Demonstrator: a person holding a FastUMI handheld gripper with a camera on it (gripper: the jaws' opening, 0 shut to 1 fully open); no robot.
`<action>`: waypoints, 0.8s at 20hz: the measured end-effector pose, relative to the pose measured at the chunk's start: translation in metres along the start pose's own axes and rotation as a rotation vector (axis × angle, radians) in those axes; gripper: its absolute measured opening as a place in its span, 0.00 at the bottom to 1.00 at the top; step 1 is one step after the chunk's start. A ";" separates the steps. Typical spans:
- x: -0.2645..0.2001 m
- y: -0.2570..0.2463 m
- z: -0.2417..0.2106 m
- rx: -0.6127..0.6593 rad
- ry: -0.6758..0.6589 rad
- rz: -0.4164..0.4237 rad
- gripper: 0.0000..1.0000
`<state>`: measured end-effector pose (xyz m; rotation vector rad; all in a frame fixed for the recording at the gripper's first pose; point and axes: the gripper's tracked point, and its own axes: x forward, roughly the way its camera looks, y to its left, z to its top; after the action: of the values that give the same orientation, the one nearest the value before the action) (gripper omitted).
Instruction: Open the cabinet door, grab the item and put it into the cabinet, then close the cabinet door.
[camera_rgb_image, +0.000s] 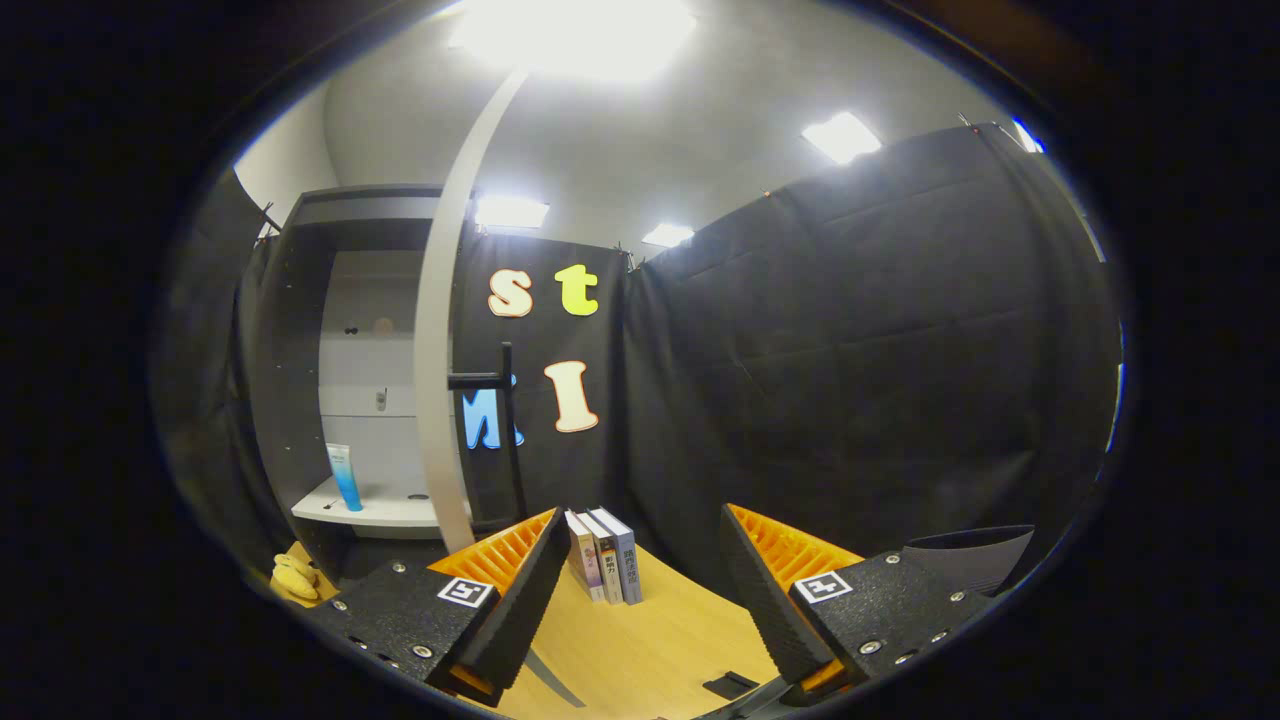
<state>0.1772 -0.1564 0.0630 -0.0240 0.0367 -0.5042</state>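
Wooden table (640, 640) carries three upright books (605, 555) just beyond the tool (640, 590), whose fingers stand wide apart, empty. A blue tube (343, 477) stands inside the open cabinet (300, 360).

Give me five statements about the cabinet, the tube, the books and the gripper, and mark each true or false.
1. The cabinet door stands open. True.
2. A blue-and-white tube stands upright on the cabinet shelf. True.
3. The gripper is shut on the tube. False: its fingers are spread apart with nothing between them, and the tube is well beyond them inside the cabinet.
4. The three books lie stacked flat on the wooden table. False: they stand upright side by side, just ahead of the left finger.
5. A yellow toy sits on the cabinet shelf beside the tube. False: it lies lower, on the table near the cabinet's foot.
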 end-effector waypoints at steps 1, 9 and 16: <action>0.011 -0.001 0.002 -0.004 0.001 -0.013 0.93; 0.028 0.004 -0.002 -0.021 0.044 -0.033 0.91; 0.021 0.011 0.007 -0.009 0.046 0.047 0.91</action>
<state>0.2010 -0.1573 0.0686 -0.0203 0.0847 -0.4578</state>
